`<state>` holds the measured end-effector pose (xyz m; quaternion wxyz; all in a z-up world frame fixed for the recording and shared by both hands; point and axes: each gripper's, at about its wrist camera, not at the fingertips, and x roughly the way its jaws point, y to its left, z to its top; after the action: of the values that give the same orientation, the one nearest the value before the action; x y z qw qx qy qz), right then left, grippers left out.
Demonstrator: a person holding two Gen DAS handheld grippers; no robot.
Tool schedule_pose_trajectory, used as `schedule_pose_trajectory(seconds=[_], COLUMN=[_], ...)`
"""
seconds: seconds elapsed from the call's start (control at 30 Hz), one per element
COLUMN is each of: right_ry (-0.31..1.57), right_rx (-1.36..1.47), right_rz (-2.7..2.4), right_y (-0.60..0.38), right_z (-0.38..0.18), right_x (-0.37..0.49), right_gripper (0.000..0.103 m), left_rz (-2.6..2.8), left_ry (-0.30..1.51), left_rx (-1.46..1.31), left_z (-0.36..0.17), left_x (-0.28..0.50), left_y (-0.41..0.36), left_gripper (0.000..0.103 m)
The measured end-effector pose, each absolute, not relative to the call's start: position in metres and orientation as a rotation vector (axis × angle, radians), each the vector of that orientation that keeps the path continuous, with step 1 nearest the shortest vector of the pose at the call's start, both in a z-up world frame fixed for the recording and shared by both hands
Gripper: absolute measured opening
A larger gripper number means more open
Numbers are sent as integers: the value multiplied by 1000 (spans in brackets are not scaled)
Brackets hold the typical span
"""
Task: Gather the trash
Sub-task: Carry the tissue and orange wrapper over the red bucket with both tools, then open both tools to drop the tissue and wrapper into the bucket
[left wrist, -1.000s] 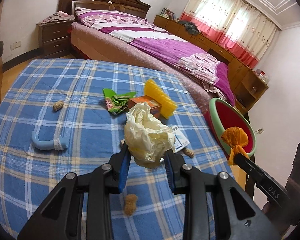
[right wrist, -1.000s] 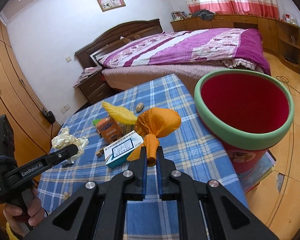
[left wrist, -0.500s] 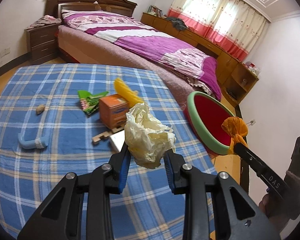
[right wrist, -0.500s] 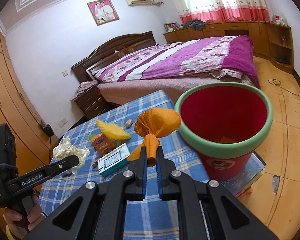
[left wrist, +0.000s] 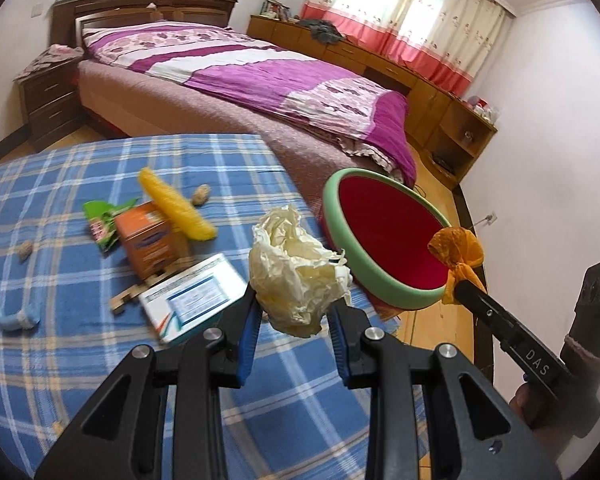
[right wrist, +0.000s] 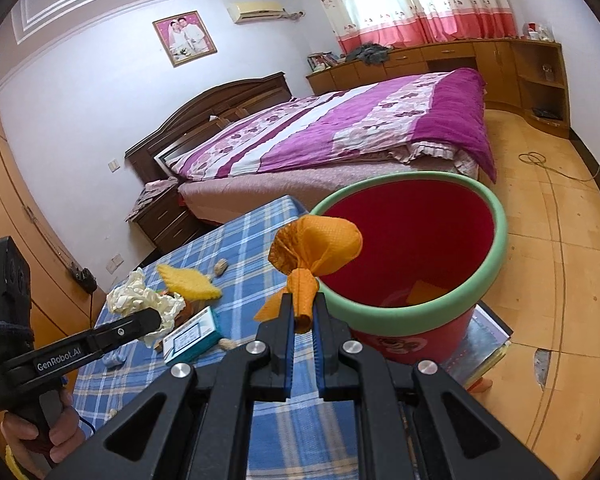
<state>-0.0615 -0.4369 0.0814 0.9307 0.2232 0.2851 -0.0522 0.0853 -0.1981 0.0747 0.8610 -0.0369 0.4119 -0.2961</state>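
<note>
My left gripper (left wrist: 296, 310) is shut on a crumpled cream paper wad (left wrist: 296, 272), held above the blue plaid table (left wrist: 60, 360) near its right edge. My right gripper (right wrist: 303, 318) is shut on an orange mesh wrapper (right wrist: 316, 246), held just left of the red bin with a green rim (right wrist: 412, 316), which stands on the floor beside the table. The bin (left wrist: 384, 276) and the orange wrapper (left wrist: 456, 256) also show in the left wrist view. The paper wad (right wrist: 140, 300) also shows in the right wrist view.
On the table lie an orange box (left wrist: 150, 240), a yellow wrapper (left wrist: 176, 206), a green wrapper (left wrist: 102, 222), a white-teal carton (left wrist: 192, 296), a blue tube (left wrist: 14, 316) and peanut shells (left wrist: 202, 194). A bed (left wrist: 260, 80) stands behind.
Both grippers have moved right toward the bin with their loads. The bin now looks larger and closer in both views.
</note>
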Motion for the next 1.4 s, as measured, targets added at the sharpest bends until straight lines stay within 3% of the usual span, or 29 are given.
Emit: schedule_pose_trajectory(seconds=[1.03, 1.17, 1.4], right_ry=[639, 643, 643], right_rx=[581, 596, 613], right_rz=[-247, -255, -252], right_y=[-537, -541, -544], right_z=[33, 28, 25], right_x=[-38, -39, -37], right_gripper=[13, 14, 25], left_rz=[-783, -784, -771], left_ry=[897, 890, 891], left_rx=[119, 142, 136], left_z=[43, 40, 36], left_x=[126, 126, 129], left_y=[-349, -356, -356], left_gripper=[32, 44, 45])
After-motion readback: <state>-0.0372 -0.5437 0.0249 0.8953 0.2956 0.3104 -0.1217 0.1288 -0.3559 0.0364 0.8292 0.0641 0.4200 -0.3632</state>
